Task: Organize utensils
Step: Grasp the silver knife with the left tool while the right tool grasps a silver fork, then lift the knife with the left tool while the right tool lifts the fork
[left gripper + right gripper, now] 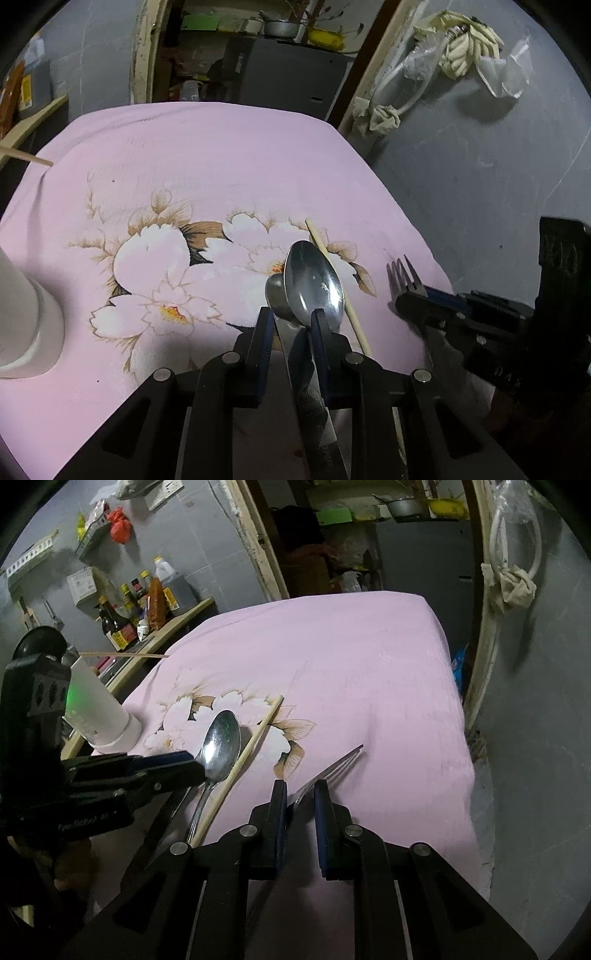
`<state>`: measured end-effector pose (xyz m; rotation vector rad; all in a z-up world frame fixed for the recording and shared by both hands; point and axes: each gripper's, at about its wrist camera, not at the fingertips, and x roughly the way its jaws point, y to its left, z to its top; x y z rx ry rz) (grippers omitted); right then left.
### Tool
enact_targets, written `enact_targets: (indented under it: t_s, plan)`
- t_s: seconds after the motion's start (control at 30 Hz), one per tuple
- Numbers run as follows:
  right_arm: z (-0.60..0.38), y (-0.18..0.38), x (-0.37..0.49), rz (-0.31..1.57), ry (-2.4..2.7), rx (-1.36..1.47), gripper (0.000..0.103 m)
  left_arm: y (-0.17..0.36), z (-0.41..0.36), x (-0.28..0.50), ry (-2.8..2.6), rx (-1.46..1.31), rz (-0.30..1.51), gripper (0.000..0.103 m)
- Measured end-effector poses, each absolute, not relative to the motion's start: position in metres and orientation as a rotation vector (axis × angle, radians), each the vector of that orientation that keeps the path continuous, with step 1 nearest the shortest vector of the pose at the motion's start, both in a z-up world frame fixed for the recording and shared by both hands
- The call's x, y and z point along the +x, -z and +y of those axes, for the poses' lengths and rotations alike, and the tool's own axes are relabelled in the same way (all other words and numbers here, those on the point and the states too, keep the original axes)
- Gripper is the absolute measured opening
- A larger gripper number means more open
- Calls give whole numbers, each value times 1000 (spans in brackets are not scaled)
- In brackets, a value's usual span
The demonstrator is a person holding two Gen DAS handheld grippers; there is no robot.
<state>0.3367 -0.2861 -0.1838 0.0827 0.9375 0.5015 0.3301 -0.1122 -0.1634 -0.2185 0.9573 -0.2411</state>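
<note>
Spoon (pixel 314 284) sits clamped in left gripper (pixel 291 321) jaws; right gripper (pixel 300 794) jaws clench fork (pixel 332 768)

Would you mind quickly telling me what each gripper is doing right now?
Left gripper: closed on the spoon, held at its neck.
Right gripper: closed on the fork, tines pointing forward.

My left gripper (pixel 290 319) sits low and level, its jaws narrowed with a small gap between them. My right gripper (pixel 300 794) is alongside it, just to its right, also low, its jaws drawn in to a narrow gap. Both point forward, roughly parallel, close together but not touching.
</note>
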Motion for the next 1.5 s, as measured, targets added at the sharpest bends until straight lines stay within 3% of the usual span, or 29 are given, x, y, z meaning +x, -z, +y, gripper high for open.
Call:
enact_targets:
  t_s: [0.43, 0.67, 1.17, 1.5]
  plan:
    - [-278, 195, 342, 992, -520, 149, 13, 158, -128, 307, 250, -57, 997, 19]
    - [-292, 203, 353, 1076, -521, 347, 14, 155, -129, 306, 238, -47, 1006, 17]
    - [-286, 199, 344, 1157, -459, 312, 11, 151, -114, 261, 164, -147, 1078, 15]
    - [-290, 200, 352, 1213, -474, 313, 11, 156, -128, 266, 192, -14, 1135, 22]
